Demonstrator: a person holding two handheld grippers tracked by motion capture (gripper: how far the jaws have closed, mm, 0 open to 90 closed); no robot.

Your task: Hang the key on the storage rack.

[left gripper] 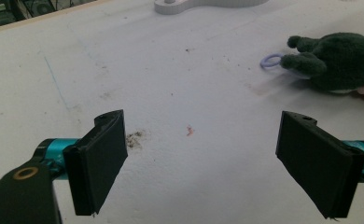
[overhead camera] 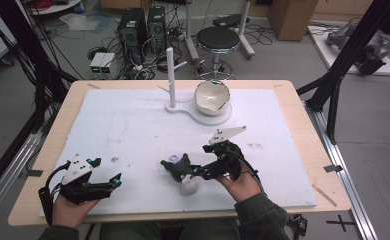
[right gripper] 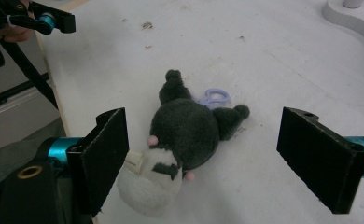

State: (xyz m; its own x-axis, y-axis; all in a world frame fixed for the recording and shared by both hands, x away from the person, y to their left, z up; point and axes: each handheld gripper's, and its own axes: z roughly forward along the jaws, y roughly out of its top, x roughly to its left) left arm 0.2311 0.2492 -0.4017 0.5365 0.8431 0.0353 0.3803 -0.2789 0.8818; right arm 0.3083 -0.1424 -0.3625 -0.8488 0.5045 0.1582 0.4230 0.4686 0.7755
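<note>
Right now right tool (right gripper: 203,158) released, jaws wide either side of dark plush toy (right gripper: 189,128) on worktop (right gripper: 273,60); small cloth tag (right gripper: 134,161) unreadable. Left tool (left gripper: 201,163) released, toy well off.

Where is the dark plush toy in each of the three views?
High view: the plush toy lies bottom centre, beside the right tongs.
Left gripper view: upper right.
Right gripper view: centre, between open jaws.
Shared landmark: the toy's purple ring.
</note>
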